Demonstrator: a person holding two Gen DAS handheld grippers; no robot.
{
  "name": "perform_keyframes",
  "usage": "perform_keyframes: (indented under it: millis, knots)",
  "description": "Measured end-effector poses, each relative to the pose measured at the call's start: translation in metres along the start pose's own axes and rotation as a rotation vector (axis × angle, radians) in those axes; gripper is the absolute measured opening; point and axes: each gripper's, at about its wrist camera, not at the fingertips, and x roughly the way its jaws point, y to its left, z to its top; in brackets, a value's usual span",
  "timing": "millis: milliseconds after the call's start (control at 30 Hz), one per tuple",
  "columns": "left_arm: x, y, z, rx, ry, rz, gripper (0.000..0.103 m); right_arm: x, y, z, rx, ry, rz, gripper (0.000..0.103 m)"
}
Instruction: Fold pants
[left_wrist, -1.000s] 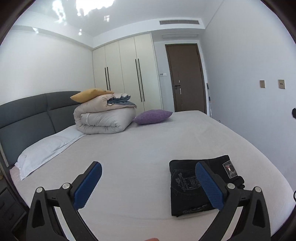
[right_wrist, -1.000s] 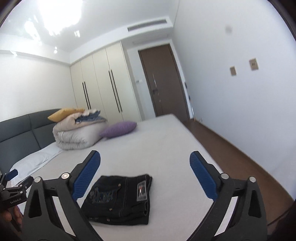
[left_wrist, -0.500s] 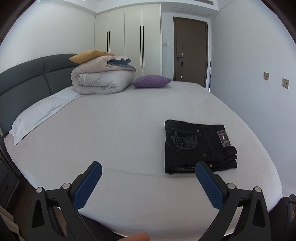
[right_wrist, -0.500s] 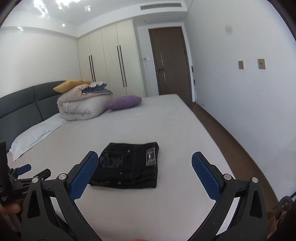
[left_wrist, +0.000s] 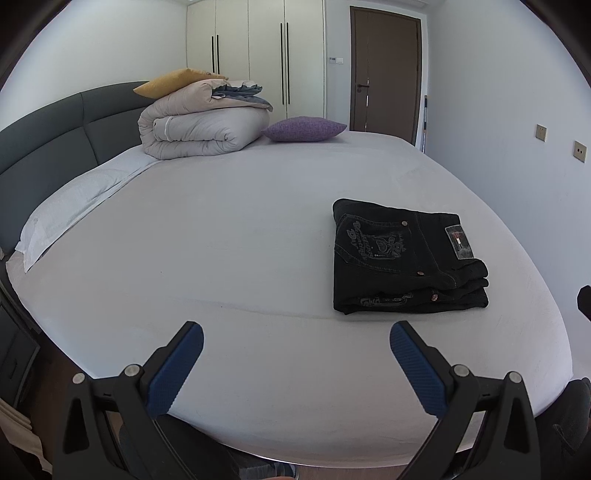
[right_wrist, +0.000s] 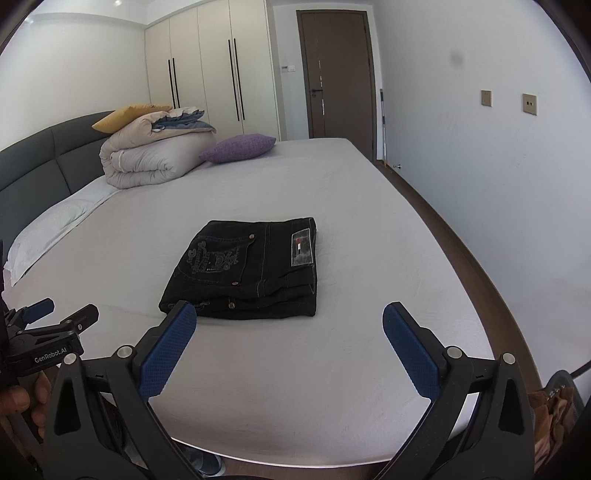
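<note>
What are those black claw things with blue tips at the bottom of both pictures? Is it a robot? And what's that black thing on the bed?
It isn't a robot. A person holds a claw tool, called a gripper, in each hand, and each one has a little camera looking out along its two fingers. One picture comes from the left gripper, the other from the right gripper. In the right picture you can even spot the left tool and the person's hand at the edge.

Both are wide open and hold nothing. The black thing is a pair of pants, already folded into a neat pile on the bed. Farther back lie a rolled duvet, a purple cushion, a yellow pillow and a white pillow.
</note>
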Motion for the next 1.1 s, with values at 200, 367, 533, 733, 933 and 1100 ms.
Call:
perform_keyframes:
  millis: [200,367,533,733,933,1100]
  knots:
    - [0.001,0.004,0.000,-0.004,0.003,0.007,0.103,0.011,0.006,-0.005,-0.019,0.031,0.012,0.103]
    - [0.003,0.005,-0.001,-0.005,0.010,0.004,0.103,0.019,0.003,-0.005,-0.018,0.059,0.023,0.103]
    - [0.005,0.005,-0.003,-0.009,0.017,0.002,0.103,0.021,0.000,-0.003,-0.012,0.072,0.028,0.103]
    - [0.005,0.005,-0.003,-0.009,0.015,0.002,0.103,0.025,0.001,-0.004,-0.003,0.091,0.029,0.103]
    - [0.005,0.005,-0.004,-0.009,0.017,0.000,0.103,0.031,0.001,-0.004,0.007,0.108,0.027,0.103]
    - [0.006,0.005,-0.004,-0.011,0.020,0.001,0.103,0.038,0.003,-0.006,0.009,0.122,0.026,0.103]
